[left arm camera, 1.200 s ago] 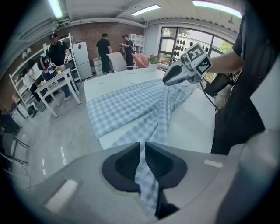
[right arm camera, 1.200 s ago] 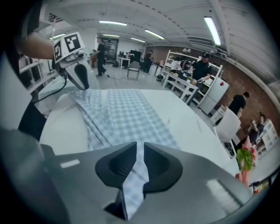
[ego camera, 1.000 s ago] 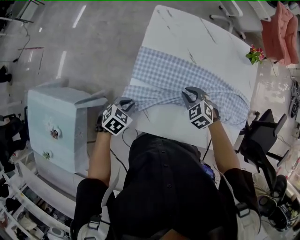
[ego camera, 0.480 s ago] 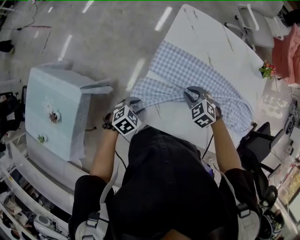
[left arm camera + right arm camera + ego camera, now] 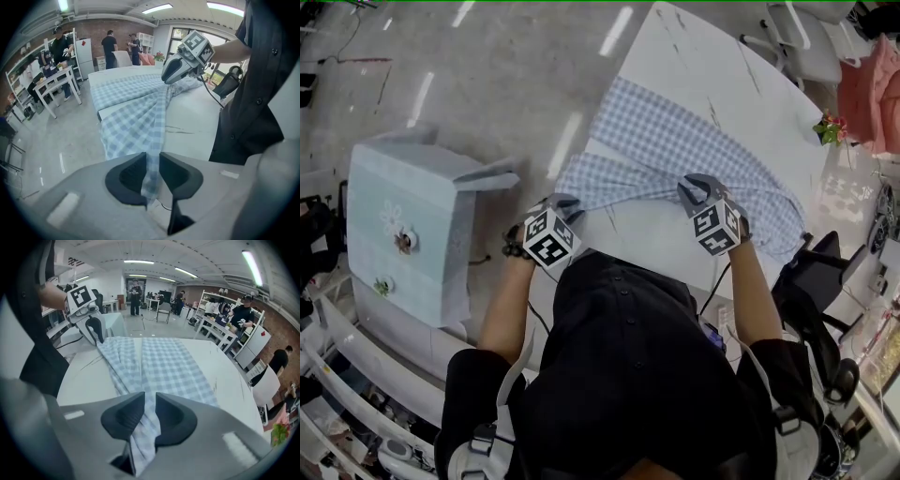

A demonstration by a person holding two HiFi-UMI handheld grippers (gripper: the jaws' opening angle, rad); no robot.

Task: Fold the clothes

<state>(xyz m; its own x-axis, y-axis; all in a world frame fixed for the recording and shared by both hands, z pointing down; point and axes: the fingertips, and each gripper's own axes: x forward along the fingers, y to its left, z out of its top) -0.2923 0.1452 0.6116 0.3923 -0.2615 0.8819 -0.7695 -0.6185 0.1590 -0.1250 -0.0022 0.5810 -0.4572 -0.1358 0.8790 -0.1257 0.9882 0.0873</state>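
Left tongs [image 5: 151, 171]: jaws just closing, clenched on an edge of the checked cloth [image 5: 675, 145], beyond the bench [image 5: 661, 239] edge.
Right tongs [image 5: 150, 413]: clenched on a bunched cloth fold, over the bench.
Cloth: spread across the bench, near edge stretched between both tongs.

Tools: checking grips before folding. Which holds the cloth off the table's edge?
The left tool, jaws just closing on the cloth, with floor beside it; the right tool grips it over the tabletop.

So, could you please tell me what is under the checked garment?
The white table lies under the checked garment. Whether anything else sits beneath the fabric cannot be seen; it is covered.
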